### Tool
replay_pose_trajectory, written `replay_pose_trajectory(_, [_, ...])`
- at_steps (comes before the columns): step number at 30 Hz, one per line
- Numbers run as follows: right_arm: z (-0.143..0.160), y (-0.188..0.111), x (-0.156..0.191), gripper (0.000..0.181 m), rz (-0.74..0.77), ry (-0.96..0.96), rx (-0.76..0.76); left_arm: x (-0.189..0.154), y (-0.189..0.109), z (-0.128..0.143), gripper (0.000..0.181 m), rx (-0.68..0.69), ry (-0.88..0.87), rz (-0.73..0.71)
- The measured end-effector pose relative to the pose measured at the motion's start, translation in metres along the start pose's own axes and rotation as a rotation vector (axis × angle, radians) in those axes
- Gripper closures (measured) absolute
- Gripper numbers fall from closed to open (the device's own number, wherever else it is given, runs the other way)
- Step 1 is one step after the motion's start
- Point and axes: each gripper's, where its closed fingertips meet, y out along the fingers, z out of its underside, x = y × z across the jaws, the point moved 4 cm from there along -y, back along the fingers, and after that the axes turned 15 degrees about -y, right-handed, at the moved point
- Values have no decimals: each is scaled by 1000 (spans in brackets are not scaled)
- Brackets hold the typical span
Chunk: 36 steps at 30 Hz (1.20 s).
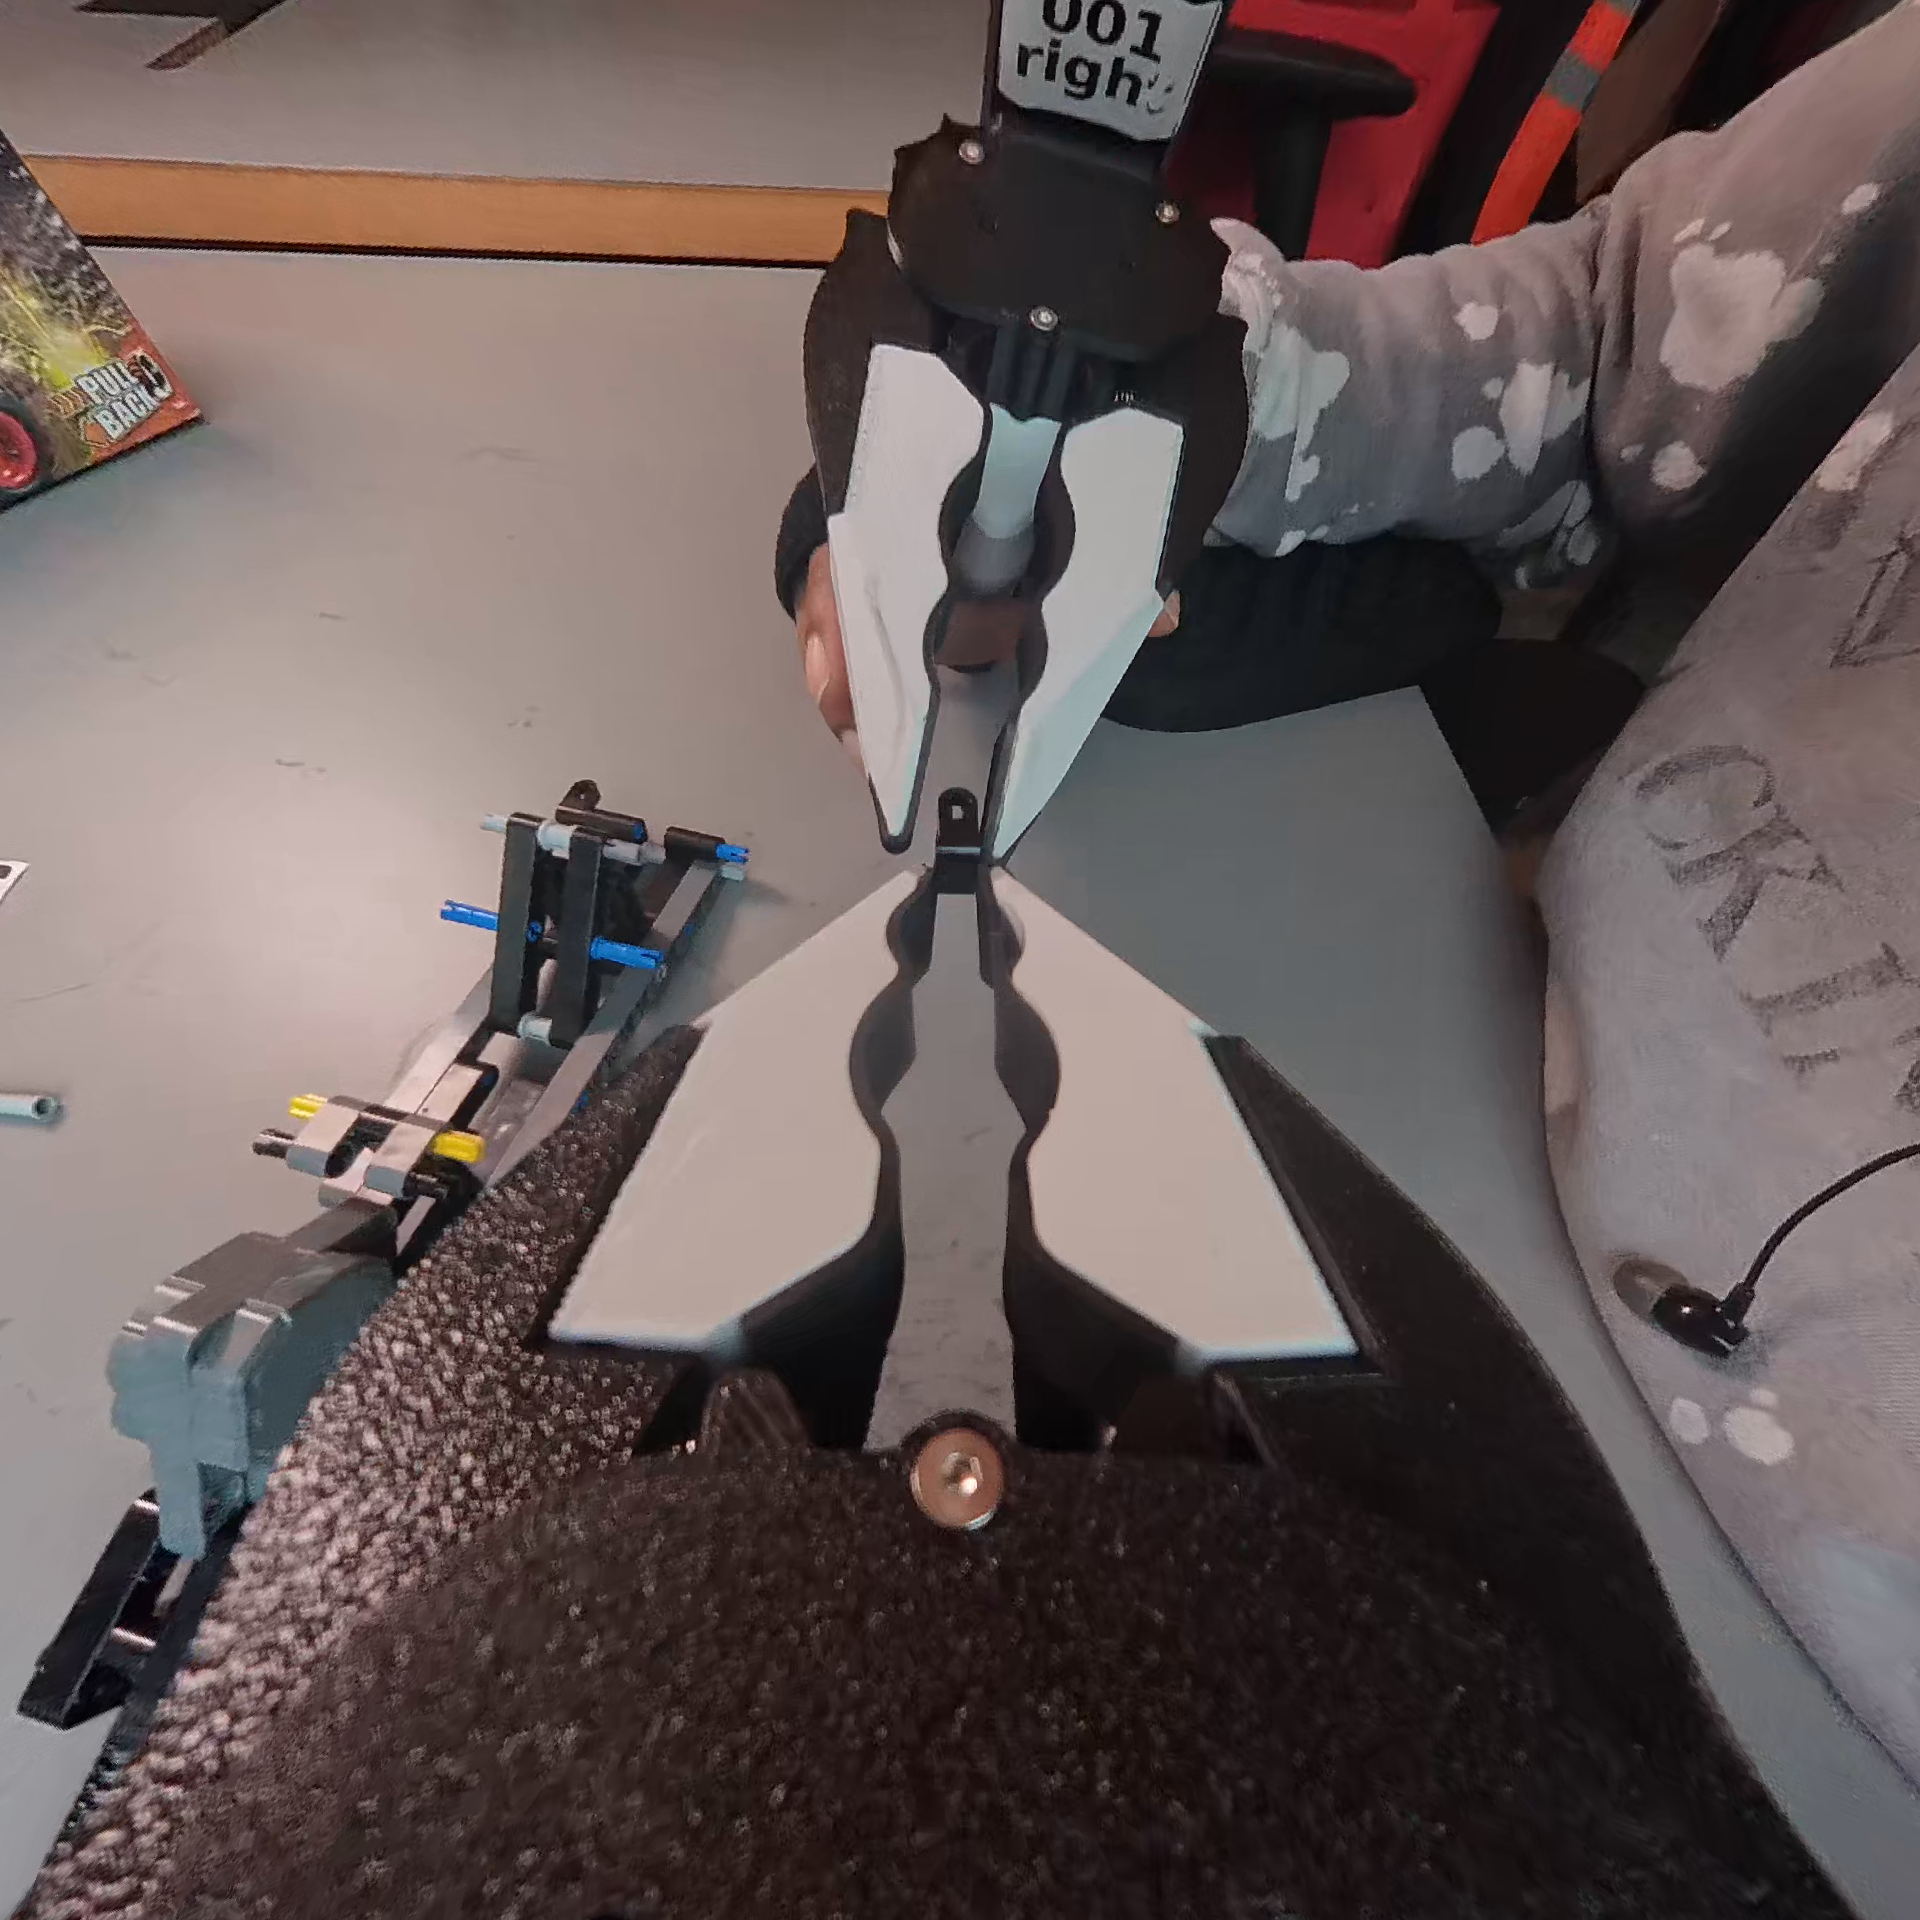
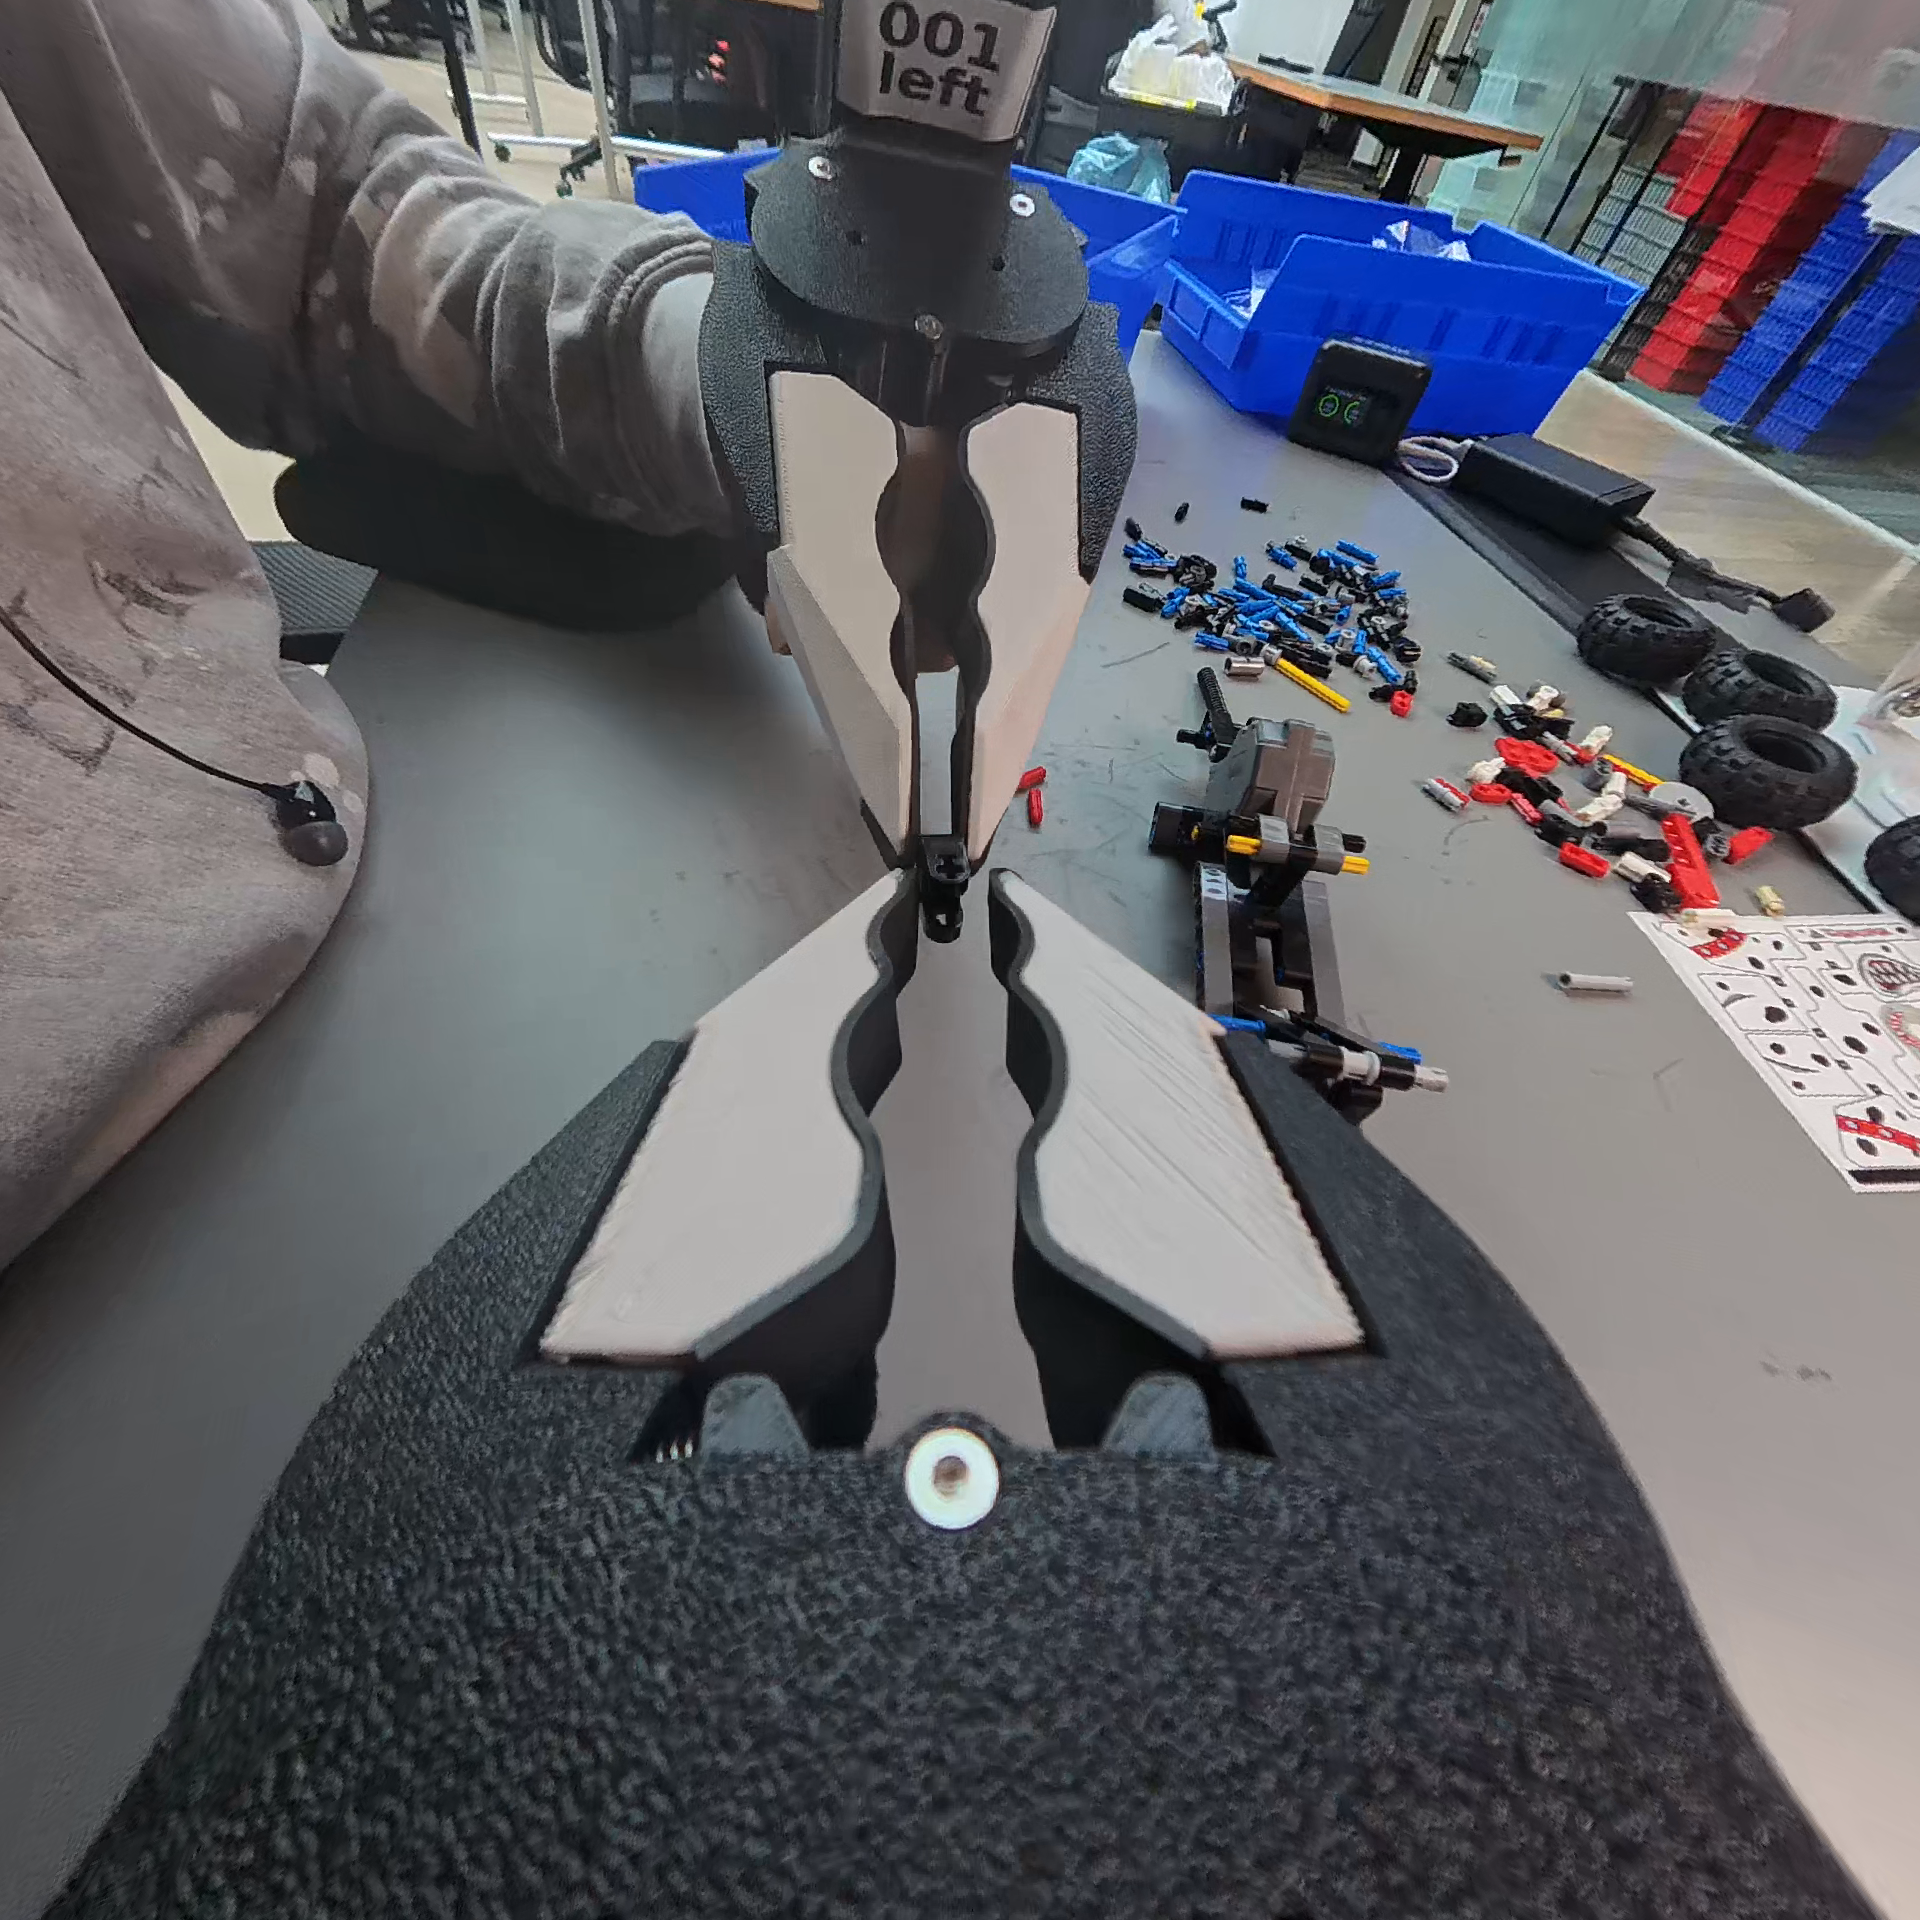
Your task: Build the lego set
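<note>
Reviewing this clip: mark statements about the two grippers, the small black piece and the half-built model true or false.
1. The left gripper pinches a small black piece at its tips. True.
2. The right gripper is clamped fully shut. False: in the right wrist view its jaws stand apart, with a gap beside the piece.
3. The partly built chassis lies on the grey table, held by neither gripper. True.
4. The black tyres are already mounted on the chassis. False: they lie loose on the table, apart from it.
</note>
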Motion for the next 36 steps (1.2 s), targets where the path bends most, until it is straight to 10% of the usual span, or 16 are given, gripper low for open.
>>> replay_pose_trajectory(11, [30,-19,-16,174,46,29,180,28,31,-6,174,129,105,-35])
replay_pose_trajectory(22, [72,-25,-22,174,53,89,413,91,27,-16,111,462,168,-174])
replay_pose_trajectory(36, [77,-18,-25,174,41,99,475,99,49,1,117,642,256,-151])
